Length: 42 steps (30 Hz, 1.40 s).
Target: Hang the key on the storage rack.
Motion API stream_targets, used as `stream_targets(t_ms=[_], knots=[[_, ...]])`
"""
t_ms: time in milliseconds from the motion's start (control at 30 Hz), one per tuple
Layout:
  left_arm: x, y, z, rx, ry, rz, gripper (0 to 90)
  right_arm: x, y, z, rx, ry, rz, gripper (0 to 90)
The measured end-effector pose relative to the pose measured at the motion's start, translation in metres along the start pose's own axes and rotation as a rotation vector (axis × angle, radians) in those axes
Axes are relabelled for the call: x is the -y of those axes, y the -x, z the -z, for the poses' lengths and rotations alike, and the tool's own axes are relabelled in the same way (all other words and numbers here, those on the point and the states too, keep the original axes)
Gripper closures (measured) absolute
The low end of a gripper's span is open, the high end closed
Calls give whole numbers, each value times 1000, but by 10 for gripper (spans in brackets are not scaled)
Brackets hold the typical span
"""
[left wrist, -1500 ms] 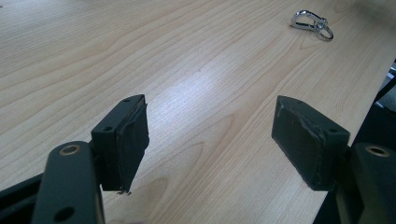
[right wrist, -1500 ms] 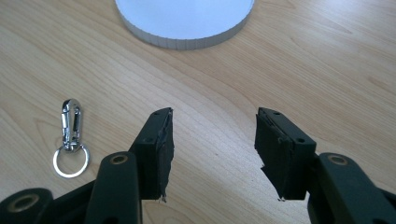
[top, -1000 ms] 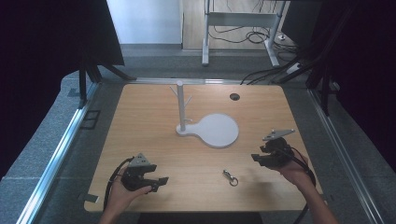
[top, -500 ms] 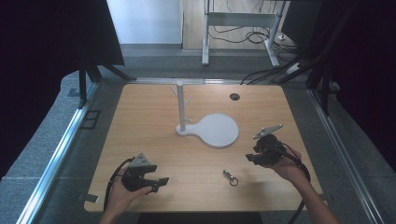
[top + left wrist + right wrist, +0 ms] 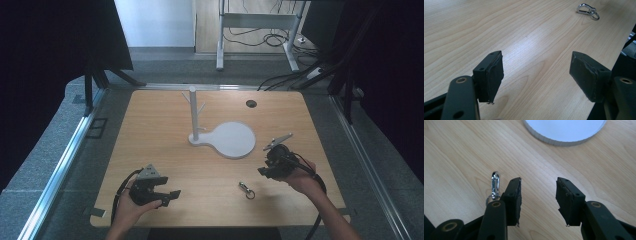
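Note:
A small silver snap clasp with a ring [image 5: 246, 190] lies on the wooden table [image 5: 150, 130] near its front edge. My right gripper [image 5: 266, 171] hovers just right of the clasp, pointing left and down. In the right gripper view the clasp [image 5: 495, 185] lies just outside the left jaw of the gripper [image 5: 537, 195]. Its jaws have just been closing, and they stand apart with only bare wood between them. My left gripper [image 5: 171, 193] rests low at the front left, open, aimed right. From the left gripper [image 5: 537, 72], the clasp [image 5: 587, 10] lies far ahead.
A white stand with a pegged post [image 5: 193, 112] and a round flat base [image 5: 232, 140] sits mid-table, its base [image 5: 566, 131] just beyond my right jaws. A black round hole [image 5: 251, 103] marks the far side. Metal rails [image 5: 65, 155] edge the table.
My right gripper has drifted left toward the clasp and tilted more downward, and its jaws stand narrower. The left gripper and the clasp have stayed put.

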State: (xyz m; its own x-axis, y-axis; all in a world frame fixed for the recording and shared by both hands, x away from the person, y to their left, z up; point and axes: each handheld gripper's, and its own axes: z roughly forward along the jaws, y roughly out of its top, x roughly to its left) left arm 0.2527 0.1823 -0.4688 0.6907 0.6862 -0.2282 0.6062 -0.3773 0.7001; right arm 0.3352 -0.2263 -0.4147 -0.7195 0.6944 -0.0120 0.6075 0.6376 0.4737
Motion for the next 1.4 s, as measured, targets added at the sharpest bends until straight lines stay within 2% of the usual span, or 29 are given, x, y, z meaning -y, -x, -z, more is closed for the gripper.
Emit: stream_targets(t_ms=[267, 833, 1000, 1400], knots=[[0, 0, 0, 4, -1, -1, 277, -8, -7, -10, -33, -52, 3, 590], [0, 1, -2, 10, -9, -1, 277, -8, -24, -30, -108, -109, 13, 629], [0, 2, -2, 10, -6, -4, 277, -6, -32, -37, -110, -142, 36, 643], [0, 2, -3, 14, -13, -8, 277, -7, -39, -49, -136, -183, 60, 668]])
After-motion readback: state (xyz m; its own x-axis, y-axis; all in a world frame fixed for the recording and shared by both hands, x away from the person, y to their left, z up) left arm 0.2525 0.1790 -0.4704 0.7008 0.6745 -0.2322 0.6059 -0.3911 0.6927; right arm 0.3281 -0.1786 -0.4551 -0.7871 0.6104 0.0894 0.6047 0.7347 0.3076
